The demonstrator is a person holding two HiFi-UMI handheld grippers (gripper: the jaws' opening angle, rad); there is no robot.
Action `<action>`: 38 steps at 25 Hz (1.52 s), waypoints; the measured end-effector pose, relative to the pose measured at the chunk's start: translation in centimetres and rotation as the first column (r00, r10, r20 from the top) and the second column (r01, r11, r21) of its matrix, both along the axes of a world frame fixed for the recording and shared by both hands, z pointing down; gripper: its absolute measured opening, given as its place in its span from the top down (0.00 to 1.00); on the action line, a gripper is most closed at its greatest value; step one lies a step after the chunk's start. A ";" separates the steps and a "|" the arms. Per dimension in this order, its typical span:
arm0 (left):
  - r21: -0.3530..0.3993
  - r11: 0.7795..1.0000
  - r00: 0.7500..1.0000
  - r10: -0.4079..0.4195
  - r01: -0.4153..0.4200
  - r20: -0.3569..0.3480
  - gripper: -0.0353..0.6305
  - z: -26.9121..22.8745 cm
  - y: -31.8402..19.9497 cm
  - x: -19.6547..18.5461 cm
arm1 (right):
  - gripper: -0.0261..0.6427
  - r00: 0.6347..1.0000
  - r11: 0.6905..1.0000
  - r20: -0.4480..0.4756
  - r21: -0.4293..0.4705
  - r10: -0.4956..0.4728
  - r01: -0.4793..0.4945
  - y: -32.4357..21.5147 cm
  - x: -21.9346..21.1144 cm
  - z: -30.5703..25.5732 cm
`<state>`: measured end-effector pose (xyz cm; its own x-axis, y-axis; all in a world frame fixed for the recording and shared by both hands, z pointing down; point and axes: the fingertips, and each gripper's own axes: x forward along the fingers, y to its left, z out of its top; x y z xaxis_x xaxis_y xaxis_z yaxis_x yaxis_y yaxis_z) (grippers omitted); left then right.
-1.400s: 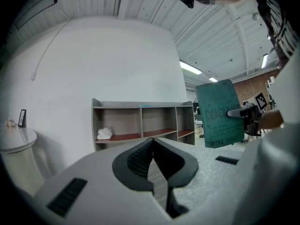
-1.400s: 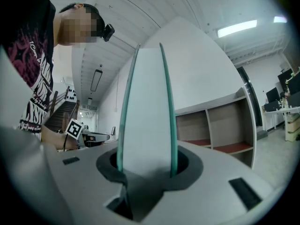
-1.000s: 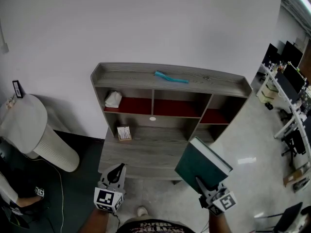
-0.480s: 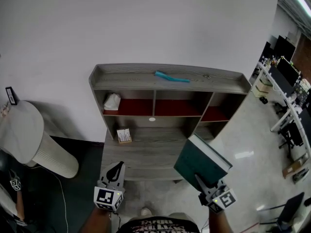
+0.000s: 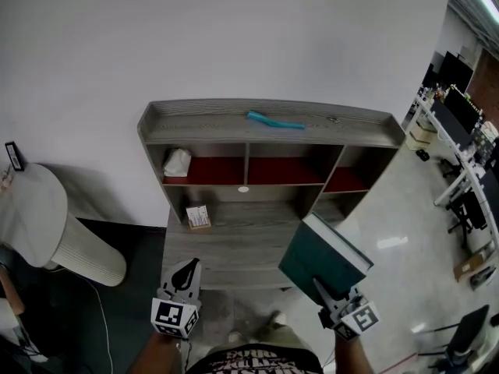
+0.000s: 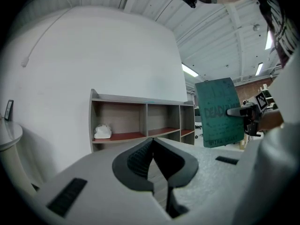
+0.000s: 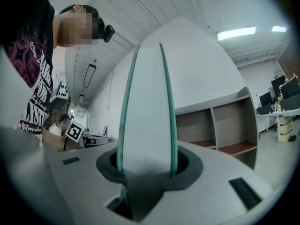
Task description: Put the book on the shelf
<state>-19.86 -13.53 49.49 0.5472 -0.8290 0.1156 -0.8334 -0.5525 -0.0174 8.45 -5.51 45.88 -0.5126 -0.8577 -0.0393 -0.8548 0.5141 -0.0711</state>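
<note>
Thick teal hardcover book (image 5: 323, 257) clamped in right gripper (image 5: 321, 293), just off grey wooden shelf unit's (image 5: 265, 123) front right corner, left gripper (image 5: 189, 268) jaws pressed together, by its front edge

A thin teal strip (image 5: 274, 121) lies on the top board of the shelf (image 5: 195, 125), right of centre. A crumpled white bundle (image 5: 177, 162) sits in the upper left compartment on its red floor. Below it, a small printed box (image 5: 198, 216) rests at the left end of the lower ledge. A small white disc (image 5: 243, 189) is stuck to the board edge under the middle compartment. Left of the unit, against the white wall (image 5: 234, 37), stands a white round table with a ribbed base (image 5: 86, 252). A small black frame (image 5: 13, 156) stands at its far edge. A thin cable (image 5: 101, 318) trails over the dark floor (image 5: 125, 287). Far right, desks with monitors (image 5: 460, 119) line the room.
</note>
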 end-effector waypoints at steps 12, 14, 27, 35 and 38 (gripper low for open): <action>-0.011 1.000 1.000 0.004 -0.004 -0.005 0.94 -0.2 -1.7 3.5 | 0.72 1.000 1.000 0.019 -0.009 -0.022 0.022 -3.1 2.3 -0.1; -0.018 1.000 1.000 0.001 -0.001 -0.003 0.94 -0.1 -1.7 4.0 | 0.72 1.000 1.000 0.014 -0.017 -0.026 0.026 -3.4 2.7 0.1; -0.034 0.997 0.998 0.062 -0.062 -0.010 0.94 0.9 -1.7 7.8 | 0.72 0.999 0.999 0.023 -0.023 -0.033 0.034 -4.2 4.4 0.2; -0.049 0.998 0.999 0.041 -0.041 -0.003 0.94 1.1 -3.0 8.1 | 0.72 0.999 0.999 0.029 -0.020 -0.038 0.038 -5.5 5.6 0.3; -0.049 0.998 0.999 0.032 -0.032 -0.005 0.94 1.0 -3.6 8.6 | 0.72 0.998 0.998 0.029 -0.027 -0.050 0.051 -6.3 5.9 0.5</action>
